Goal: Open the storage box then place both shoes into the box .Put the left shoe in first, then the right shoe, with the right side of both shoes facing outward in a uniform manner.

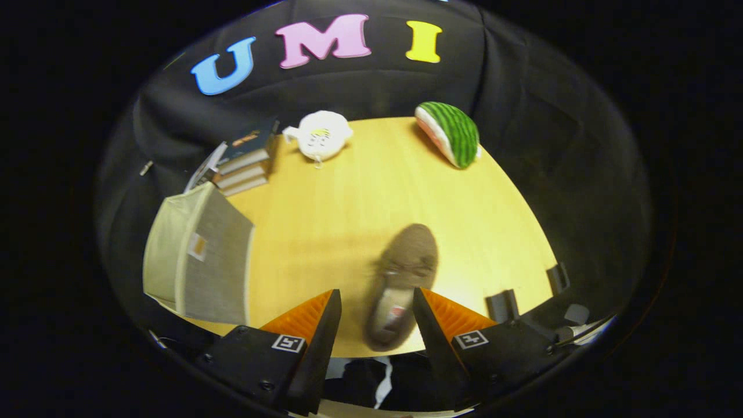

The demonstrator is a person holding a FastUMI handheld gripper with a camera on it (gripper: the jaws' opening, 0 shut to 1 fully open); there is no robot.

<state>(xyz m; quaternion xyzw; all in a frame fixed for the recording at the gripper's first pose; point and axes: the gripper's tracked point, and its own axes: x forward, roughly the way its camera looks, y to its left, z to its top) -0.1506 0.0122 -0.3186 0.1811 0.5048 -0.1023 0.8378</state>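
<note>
The jaws (376, 296) stand open above the wooden surface (348, 209), their two orange-faced fingers (313, 316) well apart and pressing on nothing. A brown shoe (400, 287) lies on the surface in the gap between them, nearer the right finger; its heel end with the open collar sits between the fingertips and its toe points away, beyond them. The shoe looks blurred, so whether the right finger touches it cannot be told.

Off to the left of the left finger and a little ahead stands the storage box (200, 255), a pale fabric box with a grey side and a small tag on it, at the near left edge of the surface. Whether its lid is open cannot be told.

Beyond the box is a stack of books (246, 159), and just beside them a white round plush toy (319, 134). Far ahead and to the right of the right finger a watermelon-slice plush (451, 133) rests near the far edge
</note>
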